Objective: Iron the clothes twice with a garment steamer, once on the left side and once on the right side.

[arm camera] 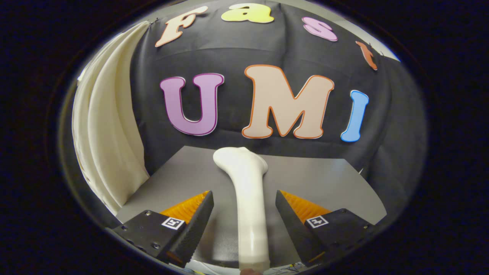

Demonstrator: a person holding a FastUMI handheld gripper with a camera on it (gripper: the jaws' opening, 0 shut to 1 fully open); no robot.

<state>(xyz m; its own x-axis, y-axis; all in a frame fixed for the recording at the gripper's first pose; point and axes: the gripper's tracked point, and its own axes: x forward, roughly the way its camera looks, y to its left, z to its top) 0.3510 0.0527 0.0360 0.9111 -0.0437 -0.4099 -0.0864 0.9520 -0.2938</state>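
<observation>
Camera rides the gripper (244, 200), looking forward, low over the table (324, 183).

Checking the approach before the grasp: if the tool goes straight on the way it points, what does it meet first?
Likely the white garment steamer lying on the grey table: its handle runs between the open tool fingers, touching neither. Depth is unclear.

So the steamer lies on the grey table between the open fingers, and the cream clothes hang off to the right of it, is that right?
Not quite. The gripper view shows the cream clothes hanging to the left of the steamer, not the right. The rest holds: it lies on the grey table between the open gripper fingers.
</observation>
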